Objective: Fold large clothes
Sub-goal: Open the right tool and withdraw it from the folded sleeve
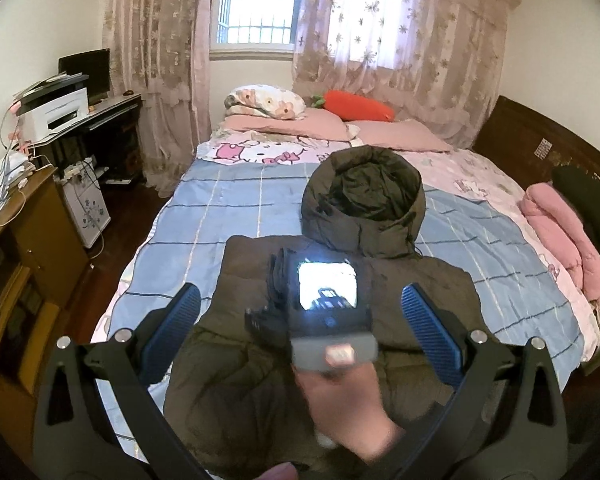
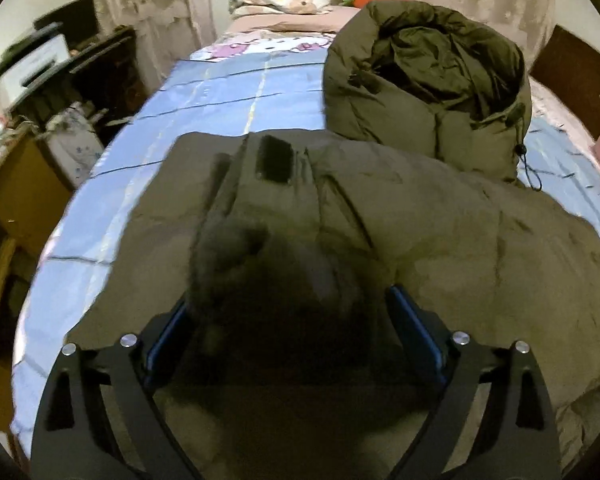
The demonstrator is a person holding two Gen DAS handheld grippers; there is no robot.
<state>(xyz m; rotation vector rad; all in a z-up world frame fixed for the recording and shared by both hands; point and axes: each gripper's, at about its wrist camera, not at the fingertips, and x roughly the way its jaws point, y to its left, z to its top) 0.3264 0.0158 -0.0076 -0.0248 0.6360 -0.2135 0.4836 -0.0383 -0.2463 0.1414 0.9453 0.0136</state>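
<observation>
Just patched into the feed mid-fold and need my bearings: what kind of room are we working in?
A home bedroom, most likely. The olive-green hooded padded coat lies on a bed with a blue checked quilt, pink pillows sit below a window hung with pink lace curtains, and a dark desk carrying a white printer stands alongside.

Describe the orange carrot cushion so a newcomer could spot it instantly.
Start at the bed under the curtained window and look to its far end, where the pink pillows lie. The carrot cushion rests on them, right of the flowered pillow. It is the only bright orange thing there, with a green leafy tip.
</observation>
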